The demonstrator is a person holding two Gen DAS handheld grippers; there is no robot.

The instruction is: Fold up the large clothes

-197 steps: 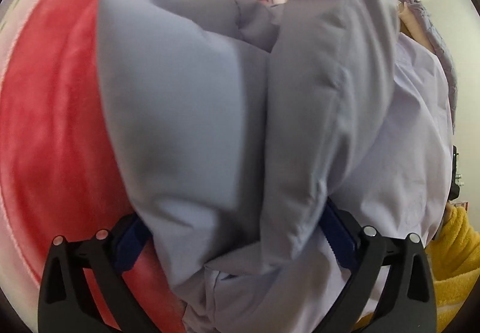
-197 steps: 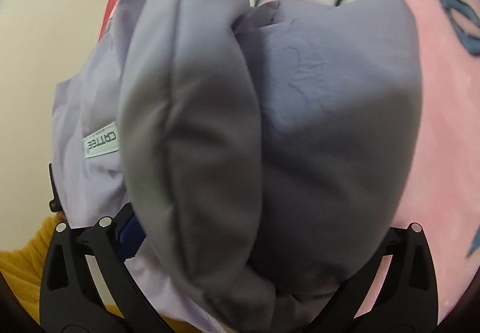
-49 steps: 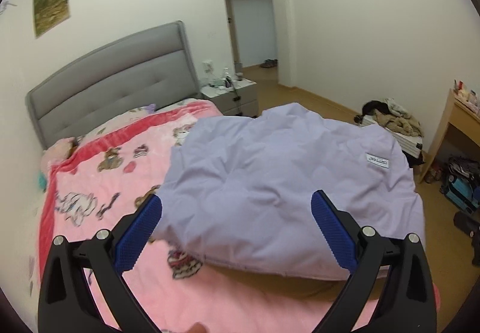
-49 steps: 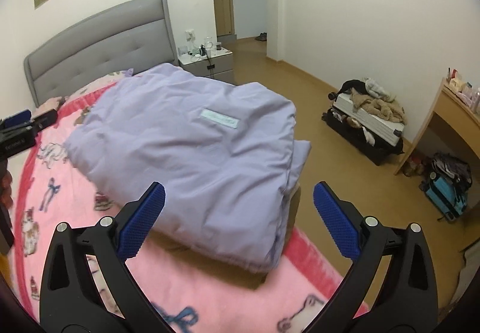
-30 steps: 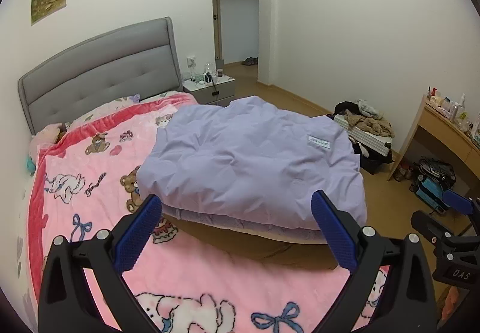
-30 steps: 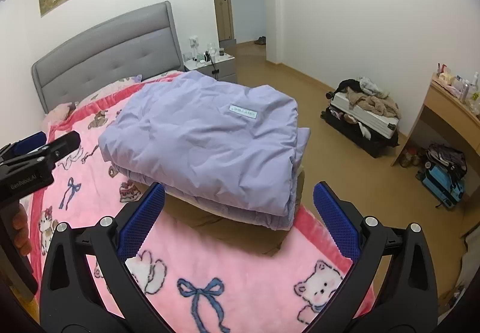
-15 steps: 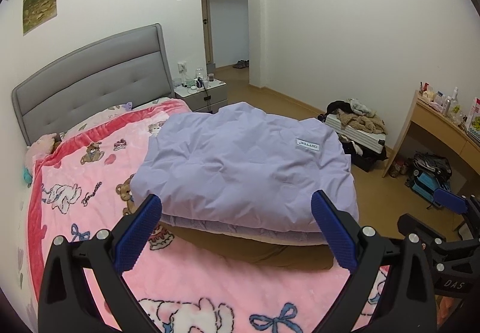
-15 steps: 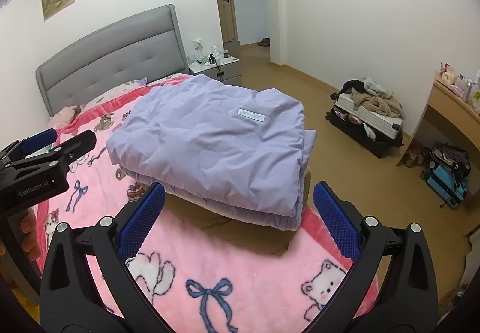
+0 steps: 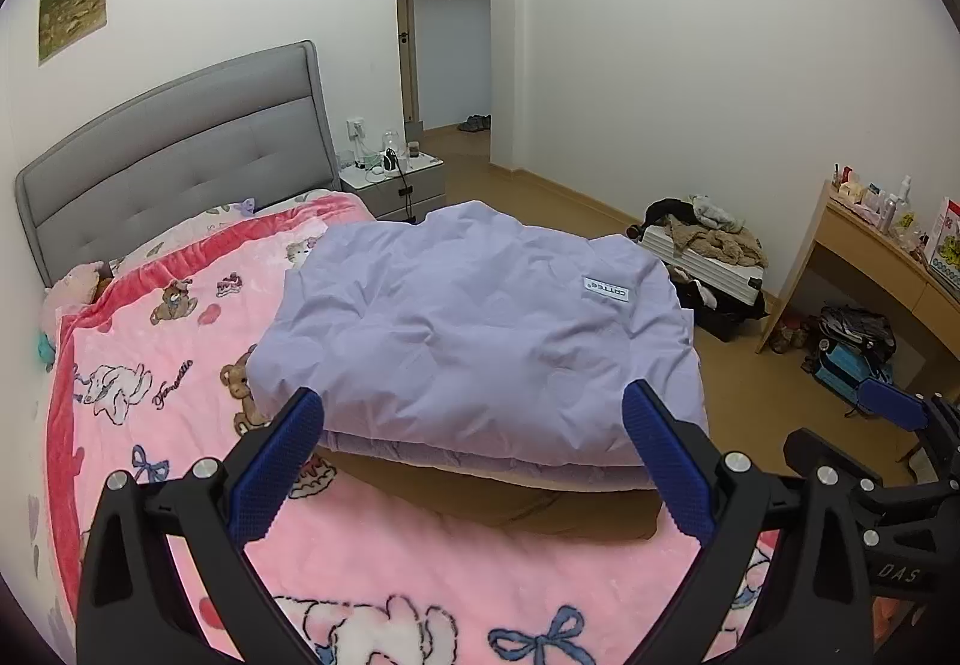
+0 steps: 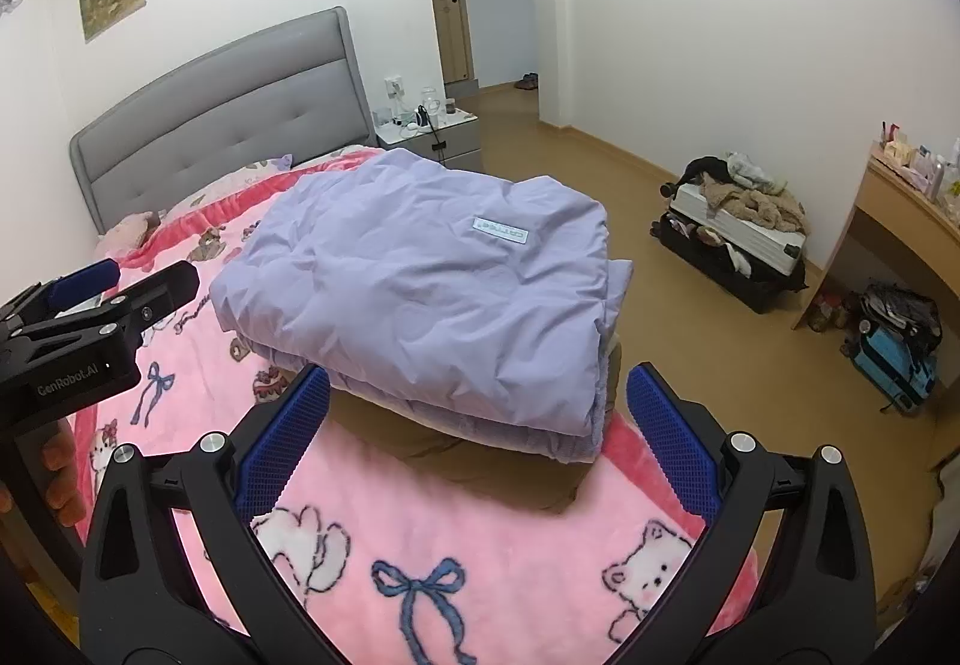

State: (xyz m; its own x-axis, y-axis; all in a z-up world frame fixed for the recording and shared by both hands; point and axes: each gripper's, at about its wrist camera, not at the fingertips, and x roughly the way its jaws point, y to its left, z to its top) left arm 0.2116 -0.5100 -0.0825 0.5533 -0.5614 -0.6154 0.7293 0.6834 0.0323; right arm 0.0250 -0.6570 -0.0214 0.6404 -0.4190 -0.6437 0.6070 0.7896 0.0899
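Note:
A lilac padded coat [image 9: 474, 329] lies folded in a thick stack on a brown garment [image 9: 540, 503] on the pink cartoon blanket [image 9: 180, 365] of the bed; it also shows in the right wrist view [image 10: 420, 293]. A small white label faces up on its top layer. My left gripper [image 9: 474, 461] is open and empty, held back from the coat's near edge. My right gripper [image 10: 477, 437] is open and empty, also short of the stack. Each gripper shows at the edge of the other's view.
A grey padded headboard [image 9: 174, 161] backs the bed, with a nightstand [image 9: 396, 185] beside it. An open suitcase with clothes [image 9: 708, 257], a wooden desk [image 9: 888, 257] and bags [image 9: 852, 347] stand on the wood floor at right. A doorway [image 9: 444, 41] opens behind.
Both grippers let go of the folded coat and drew back from it. In the last half second they moved back a little more and the coat stayed still.

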